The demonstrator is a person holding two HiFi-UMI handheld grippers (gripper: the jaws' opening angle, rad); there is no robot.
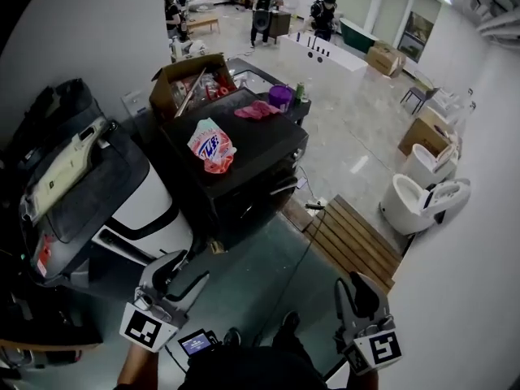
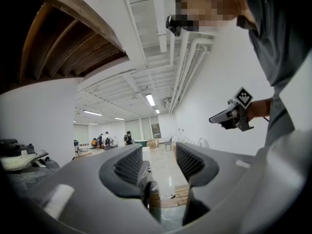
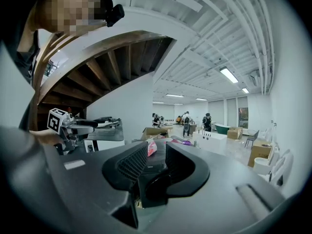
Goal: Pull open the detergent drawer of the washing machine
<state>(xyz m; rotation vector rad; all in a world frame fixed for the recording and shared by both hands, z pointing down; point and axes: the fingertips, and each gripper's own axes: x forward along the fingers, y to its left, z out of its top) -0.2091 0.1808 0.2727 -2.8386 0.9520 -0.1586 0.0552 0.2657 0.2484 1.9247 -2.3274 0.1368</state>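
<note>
The black washing machine point(image 1: 244, 165) stands in the middle of the head view with a pink-and-white detergent bag point(image 1: 211, 146) on its top. Its drawer cannot be made out from here. My left gripper point(image 1: 175, 279) and right gripper point(image 1: 357, 292) both hover near the picture's bottom, well short of the machine. In the left gripper view the left gripper point(image 2: 160, 160) is open and empty, and the right gripper point(image 2: 234, 112) shows at the right. In the right gripper view the right gripper point(image 3: 157, 152) is open with nothing held, and the machine's dark front point(image 3: 156, 182) shows through the gap.
A white appliance with a dark lid point(image 1: 122, 210) stands left of the machine. An open cardboard box point(image 1: 191, 80) sits behind it. A wooden pallet point(image 1: 353, 238) and white toilets point(image 1: 422, 193) lie to the right. People point(image 1: 264, 6) stand far back.
</note>
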